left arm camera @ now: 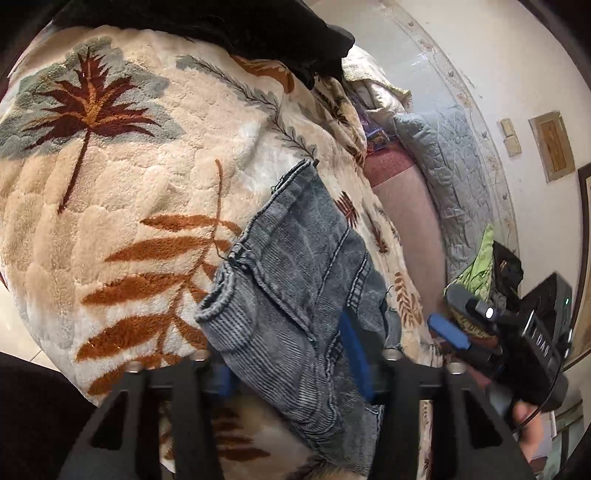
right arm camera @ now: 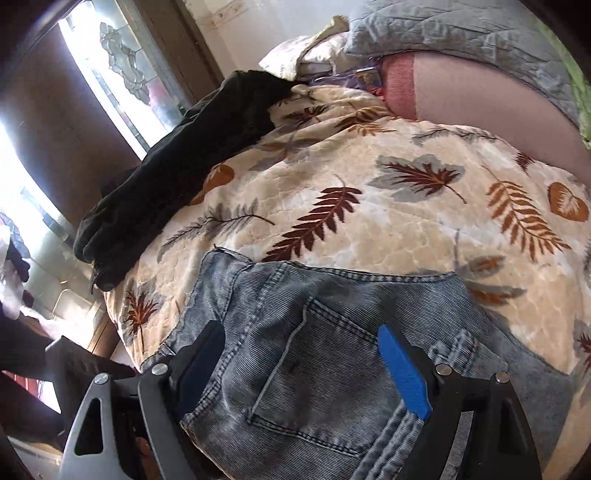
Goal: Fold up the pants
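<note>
From your left wrist camera, the leaf-print blanket point(left arm camera: 122, 177) fills the left of the view, cream plush with brown and rust fronds, spread over the bed. A black garment point(left arm camera: 258, 33) lies along its far edge. The faded grey-blue pants point(left arm camera: 295, 295) lie on the blanket in the middle, folded into a narrow bundle whose long axis runs from your left gripper point(left arm camera: 291, 373) up and away toward the far side of the bed, one hemmed corner pointing far and the waistband edge curling at the left. The denim passes between the left gripper's two fingers, which stand apart on either side of it; only one blue pad point(left arm camera: 354, 354) shows clearly, lying against the cloth, so you cannot tell whether it is actually pinching. Further right, your right gripper point(left arm camera: 448, 332) reaches in from the side, with white letters on its black body that look like "SAD I", seen sideways. A grey quilted pillow point(left arm camera: 443, 158) rests by the wall.

From your right wrist camera, the black garment point(right arm camera: 173, 170) sits at left near the window. The pants point(right arm camera: 314, 354) spread directly under your right gripper point(right arm camera: 303, 369), back pocket facing up, waistband toward the right. Its fingers are wide apart, hovering on either side of the pocket, one blue pad point(right arm camera: 402, 369) bright, the other in shadow.
</note>
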